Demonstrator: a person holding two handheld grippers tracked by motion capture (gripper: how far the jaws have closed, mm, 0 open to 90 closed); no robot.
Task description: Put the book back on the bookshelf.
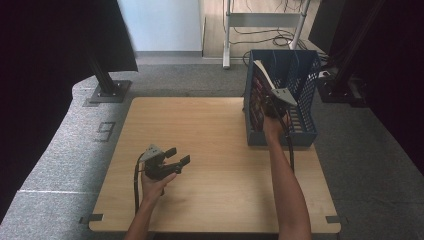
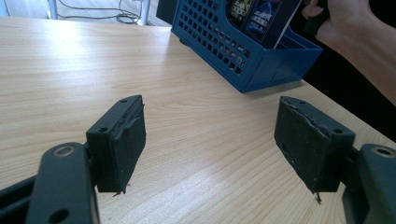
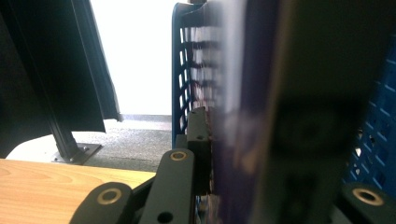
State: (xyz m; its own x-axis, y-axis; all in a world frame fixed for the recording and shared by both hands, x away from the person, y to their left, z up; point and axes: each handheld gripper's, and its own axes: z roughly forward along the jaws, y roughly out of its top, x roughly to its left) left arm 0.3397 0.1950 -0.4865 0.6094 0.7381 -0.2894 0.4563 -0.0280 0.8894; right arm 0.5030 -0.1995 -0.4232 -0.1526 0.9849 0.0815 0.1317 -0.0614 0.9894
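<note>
So my right gripper [image 1: 271, 102] is over at the blue basket [image 1: 306, 131] on the far right side of the table [image 1: 210, 150], and it's clamped tight on a book [image 1: 261, 90] that's standing more or less upright inside the basket, leaning a bit against the left wall. From up top you can see the book's pale page edge sticking out above the rim with the dark cover facing left, and my hand and the cable hanging just behind the gripper. Looking along the right gripper itself, the book [image 3: 243, 116] is a big blurry slab squeezed right between the jaws, the left jaw pressed flat on the cover and the basket's [image 3: 180, 70] blue lattice wall right next to it, more lattice off on the right. Can't read anything on the cover, way too close and fuzzy. My left gripper [image 1: 177, 156] is just hanging out low over the near left part of the table, well apart from the basket, jaws spread wide with nothing in them. From its own camera, the left gripper [image 2: 210, 140] has only bare wood grain between the pads, and the basket [image 2: 243, 56] shows further off with a couple of dark glossy covers poking up in it
</note>
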